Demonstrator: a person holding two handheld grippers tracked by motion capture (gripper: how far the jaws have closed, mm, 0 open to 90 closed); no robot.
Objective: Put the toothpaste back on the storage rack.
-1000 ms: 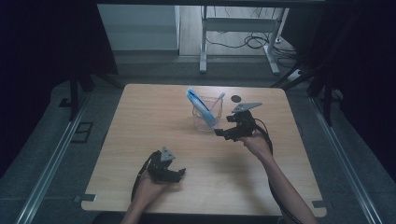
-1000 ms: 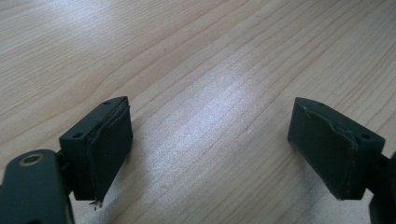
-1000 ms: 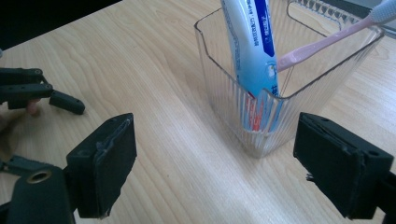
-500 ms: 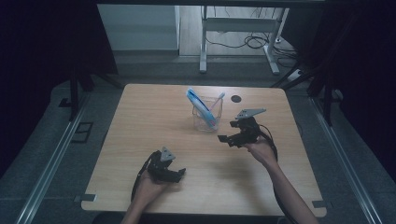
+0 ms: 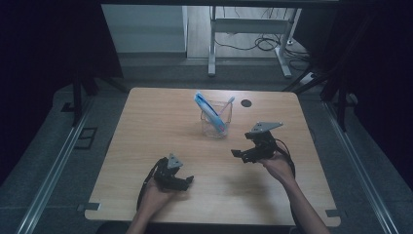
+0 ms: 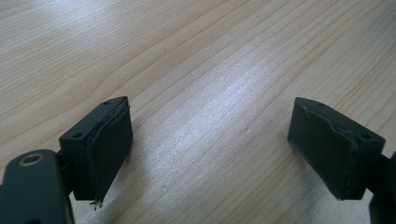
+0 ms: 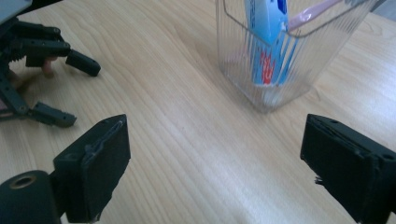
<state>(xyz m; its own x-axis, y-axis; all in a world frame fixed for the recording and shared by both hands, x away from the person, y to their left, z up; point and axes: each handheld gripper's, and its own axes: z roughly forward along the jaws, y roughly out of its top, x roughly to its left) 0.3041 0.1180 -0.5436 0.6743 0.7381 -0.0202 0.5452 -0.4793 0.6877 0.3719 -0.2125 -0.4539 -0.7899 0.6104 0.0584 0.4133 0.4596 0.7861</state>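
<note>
A clear ribbed cup (image 5: 216, 125) stands upright at the table's middle back. In it are a blue toothpaste tube (image 5: 204, 108) and a pale toothbrush (image 5: 227, 105). My right gripper (image 5: 237, 154) hovers right of and nearer than the cup, apart from it. Its jaws have just been opening and hold nothing. In the right gripper view the cup (image 7: 289, 56) and tube (image 7: 267, 28) lie ahead of my open right gripper (image 7: 215, 172), with the left gripper (image 7: 42, 70) at the far left. My left gripper (image 5: 189, 181) rests low near the front edge, and in its own view my left gripper (image 6: 210, 154) is open over bare wood.
A small dark round disc (image 5: 246, 103) lies near the back edge, right of the cup. The wooden table (image 5: 146, 122) has bare room on its left half. Metal rails (image 5: 53, 170) run along the floor, and a desk frame (image 5: 212, 44) stands behind.
My right gripper has drawn back from the cup toward the near edge and sunk a little. The left gripper has stayed put.
</note>
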